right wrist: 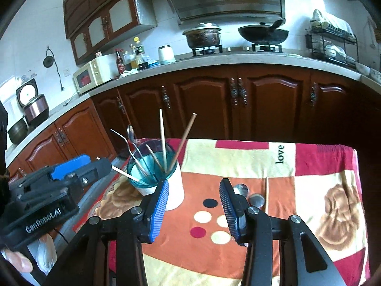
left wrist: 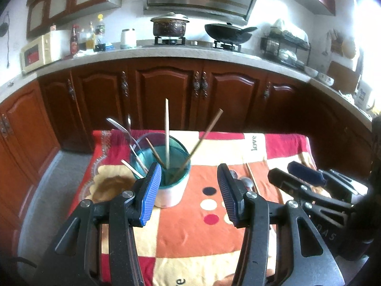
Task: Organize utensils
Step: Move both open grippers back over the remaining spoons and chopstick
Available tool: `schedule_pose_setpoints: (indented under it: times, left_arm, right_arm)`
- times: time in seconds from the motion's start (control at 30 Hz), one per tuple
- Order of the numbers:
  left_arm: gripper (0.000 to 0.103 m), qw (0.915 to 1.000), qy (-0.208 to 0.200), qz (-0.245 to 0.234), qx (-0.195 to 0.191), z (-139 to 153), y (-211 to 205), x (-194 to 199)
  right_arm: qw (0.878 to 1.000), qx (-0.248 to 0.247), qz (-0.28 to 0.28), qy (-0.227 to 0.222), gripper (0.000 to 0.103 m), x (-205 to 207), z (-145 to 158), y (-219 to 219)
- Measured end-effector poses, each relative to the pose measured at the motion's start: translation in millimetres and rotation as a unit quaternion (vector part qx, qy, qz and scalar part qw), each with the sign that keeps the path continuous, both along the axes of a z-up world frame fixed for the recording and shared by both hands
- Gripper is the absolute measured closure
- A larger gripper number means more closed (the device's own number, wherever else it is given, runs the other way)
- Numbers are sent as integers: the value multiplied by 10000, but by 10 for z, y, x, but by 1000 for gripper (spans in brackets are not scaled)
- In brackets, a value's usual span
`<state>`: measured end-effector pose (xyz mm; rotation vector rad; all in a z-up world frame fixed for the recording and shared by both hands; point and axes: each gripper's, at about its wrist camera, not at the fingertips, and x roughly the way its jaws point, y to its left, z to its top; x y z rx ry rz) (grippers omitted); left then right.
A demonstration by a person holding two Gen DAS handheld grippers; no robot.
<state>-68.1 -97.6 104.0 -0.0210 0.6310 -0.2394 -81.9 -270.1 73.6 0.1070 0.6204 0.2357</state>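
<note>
Blue-padded left hand-held gripper [left wrist: 189, 187] tilted downward, jaws apart, empty

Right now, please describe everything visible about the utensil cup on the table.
The utensil cup stands upright on the patterned tablecloth, toward its left side. Its body looks like white plastic, with a translucent teal liner tilted in its mouth. Several wooden chopsticks and metal utensil handles lean inside, fanned outward. Neither tongs touch it.

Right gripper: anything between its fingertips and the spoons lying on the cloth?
No. In the right wrist view the right gripper stands open and empty; only bare patterned cloth separates it from the two spoons, beside its right finger.
</note>
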Motion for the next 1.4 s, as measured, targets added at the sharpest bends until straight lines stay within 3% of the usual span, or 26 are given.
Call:
schedule_pose_setpoints:
  times: [0.63, 0.87, 0.97, 1.4]
  left_arm:
    - [54, 9963, 705, -414, -251, -380, -354, 86]
    - [54, 9944, 887, -504, -267, -525, -466, 187]
    - [46, 9935, 965, -538, -280, -581, -503, 242]
    - [46, 9887, 1380, -544, -196, -941, -622, 503]
  right_arm:
    - [9987, -117, -439, 250, 60, -64, -212, -362]
    - [9971, -79, -584, 478, 60, 0, -387, -522]
    - [9964, -68, -626, 562, 60, 44, -445, -568]
    - [9915, 75, -741, 1067, 60, 292, -829, -875]
